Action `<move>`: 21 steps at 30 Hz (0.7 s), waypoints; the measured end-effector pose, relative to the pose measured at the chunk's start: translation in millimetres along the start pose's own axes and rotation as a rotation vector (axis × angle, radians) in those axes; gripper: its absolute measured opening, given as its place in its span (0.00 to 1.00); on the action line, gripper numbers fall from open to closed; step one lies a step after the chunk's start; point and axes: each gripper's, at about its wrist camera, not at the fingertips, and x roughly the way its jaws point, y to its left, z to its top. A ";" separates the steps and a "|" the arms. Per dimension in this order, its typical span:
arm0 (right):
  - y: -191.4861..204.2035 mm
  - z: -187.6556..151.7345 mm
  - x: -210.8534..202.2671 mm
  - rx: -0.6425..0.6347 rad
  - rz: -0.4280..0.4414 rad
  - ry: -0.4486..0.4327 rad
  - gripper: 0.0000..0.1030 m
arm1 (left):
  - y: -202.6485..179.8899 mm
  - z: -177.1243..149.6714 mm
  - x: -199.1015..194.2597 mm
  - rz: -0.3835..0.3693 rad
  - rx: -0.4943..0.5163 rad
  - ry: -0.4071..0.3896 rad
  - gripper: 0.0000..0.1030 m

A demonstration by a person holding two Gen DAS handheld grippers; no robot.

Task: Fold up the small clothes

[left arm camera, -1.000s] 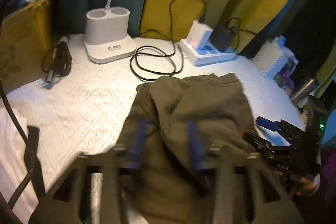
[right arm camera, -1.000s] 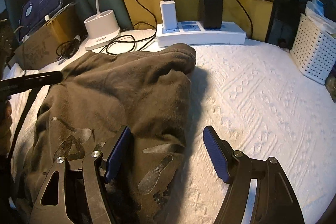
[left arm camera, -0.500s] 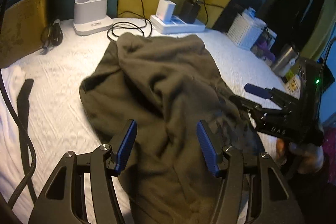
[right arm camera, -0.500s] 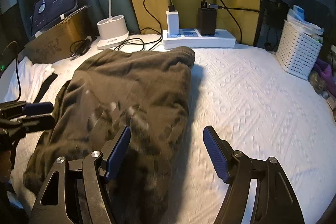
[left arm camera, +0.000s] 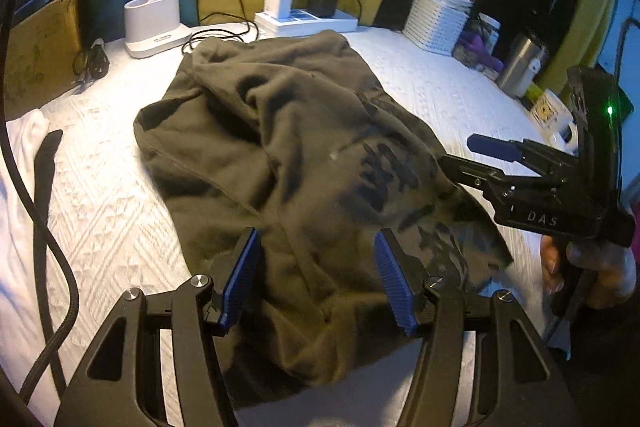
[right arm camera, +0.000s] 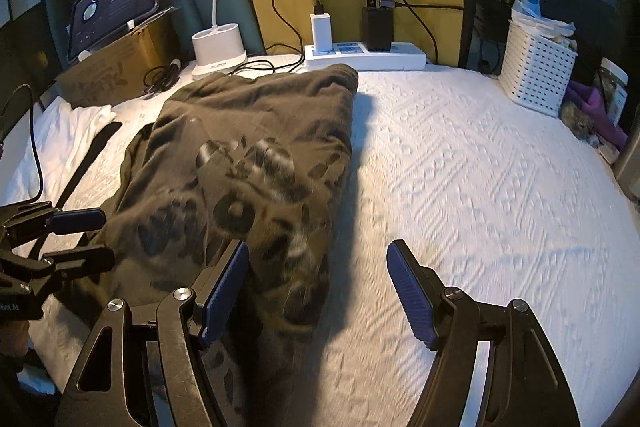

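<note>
Both grippers had drawn back from the crumpled olive-brown printed sweatshirt (left arm camera: 288, 163); it lay lengthwise on the white quilted bed (right arm camera: 480, 163); left gripper (left arm camera: 316, 275) gaped over its near hem, nearer; right gripper (right arm camera: 318, 291) gaped empty at its right edge.

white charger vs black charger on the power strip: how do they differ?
The white charger is pale and narrow; the black charger is dark and wider. The white charger sits near the left end of the power strip, the black charger nearer the middle. Both stand upright with a dark cable plugged into the top.
</note>
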 end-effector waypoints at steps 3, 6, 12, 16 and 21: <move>2.4 -6.6 -3.6 0.001 0.002 -0.001 0.71 | -6.5 -6.6 -0.4 0.013 0.018 -0.010 0.57; 5.4 -11.6 -6.7 -0.006 0.001 -0.004 0.71 | -10.7 -11.7 -0.1 0.015 0.028 -0.021 0.45; 7.8 -19.2 -11.3 -0.008 0.001 -0.008 0.71 | -12.1 -16.7 -3.7 0.036 0.028 -0.028 0.09; 10.2 -22.2 -13.6 -0.011 -0.001 -0.008 0.71 | -14.1 -16.1 -25.7 0.028 0.025 -0.081 0.06; 17.1 -24.3 -16.8 -0.029 0.005 -0.010 0.71 | -9.7 -19.9 -43.0 0.026 0.007 -0.111 0.04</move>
